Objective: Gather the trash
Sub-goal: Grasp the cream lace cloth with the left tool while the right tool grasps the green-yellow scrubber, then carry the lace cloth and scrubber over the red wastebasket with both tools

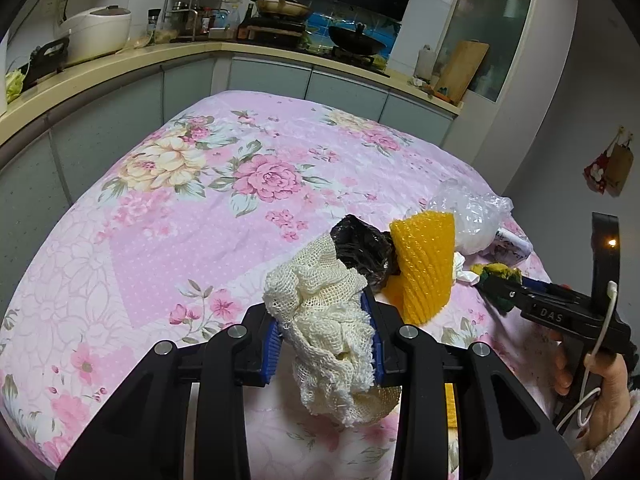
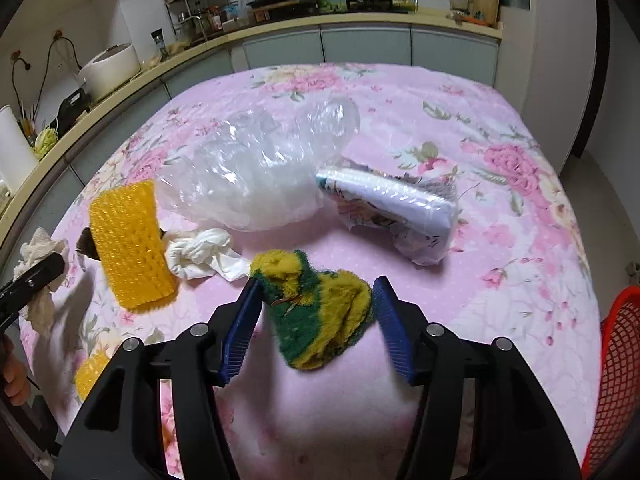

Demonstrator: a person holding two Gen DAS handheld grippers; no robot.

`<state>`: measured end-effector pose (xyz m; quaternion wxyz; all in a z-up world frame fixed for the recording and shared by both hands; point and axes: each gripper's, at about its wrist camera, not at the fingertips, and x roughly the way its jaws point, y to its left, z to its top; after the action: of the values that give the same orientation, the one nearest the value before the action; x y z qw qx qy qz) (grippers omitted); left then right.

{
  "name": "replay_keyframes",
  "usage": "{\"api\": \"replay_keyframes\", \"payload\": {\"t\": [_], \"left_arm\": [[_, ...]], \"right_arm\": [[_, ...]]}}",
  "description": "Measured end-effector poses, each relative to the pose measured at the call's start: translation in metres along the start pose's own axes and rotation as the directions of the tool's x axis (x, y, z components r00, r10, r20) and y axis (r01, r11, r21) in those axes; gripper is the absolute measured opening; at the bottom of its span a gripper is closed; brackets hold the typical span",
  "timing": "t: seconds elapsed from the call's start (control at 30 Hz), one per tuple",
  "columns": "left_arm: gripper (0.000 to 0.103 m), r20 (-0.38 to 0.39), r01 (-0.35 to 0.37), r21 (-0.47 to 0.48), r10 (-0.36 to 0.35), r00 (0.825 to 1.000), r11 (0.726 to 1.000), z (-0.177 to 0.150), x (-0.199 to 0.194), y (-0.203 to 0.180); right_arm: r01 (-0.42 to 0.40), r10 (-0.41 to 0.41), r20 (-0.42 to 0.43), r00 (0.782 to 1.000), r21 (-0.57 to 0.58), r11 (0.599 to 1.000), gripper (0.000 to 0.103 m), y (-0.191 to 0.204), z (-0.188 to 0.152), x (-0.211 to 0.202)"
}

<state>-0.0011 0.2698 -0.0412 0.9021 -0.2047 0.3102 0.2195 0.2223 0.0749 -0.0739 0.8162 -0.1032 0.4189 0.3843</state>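
Left gripper [image 1: 324, 328] clamps cream mesh cloth [image 1: 324, 320]; right gripper [image 2: 316, 312] half-open around green-yellow scouring sponge [image 2: 316, 312], pads apparently touching its edges.

cloth [image 2: 500, 208]: pink, floral print | net rag [image 1: 324, 312] in left claw: cream mesh | sponge [image 2: 316, 312] between right claw pads: yellow/green | pads [image 2: 394, 332]: blue, ribbed | foam sleeve [image 2: 132, 244] left of right claw: yellow | basket [image 2: 616, 372] to its right: red lattice
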Motion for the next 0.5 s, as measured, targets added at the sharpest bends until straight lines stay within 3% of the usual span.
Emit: {"api": "replay_keyframes", "payload": {"t": [0.07,0.2,0.5], "left_arm": [[0.033,0.003,-0.005,0.0,0.005,1.0,1.0,0.0,-0.001,0.0],[0.033,0.006,-0.009,0.004,0.009,1.0,1.0,-0.001,-0.001,-0.001],[0.033,0.023,-0.01,0.023,0.009,1.0,1.0,0.001,-0.006,-0.008]], "right_arm": [[-0.005,0.005,-0.006,1.0,0.004,1.0,0.055,-0.001,-0.001,0.003],[-0.024,0.024,0.002,1.0,0.019,1.0,0.045,-0.003,-0.002,-0.002],[-0.026,0.021,0.098,0.995,0.052,0.998,0.042,-0.007,-0.013,-0.039]]}}
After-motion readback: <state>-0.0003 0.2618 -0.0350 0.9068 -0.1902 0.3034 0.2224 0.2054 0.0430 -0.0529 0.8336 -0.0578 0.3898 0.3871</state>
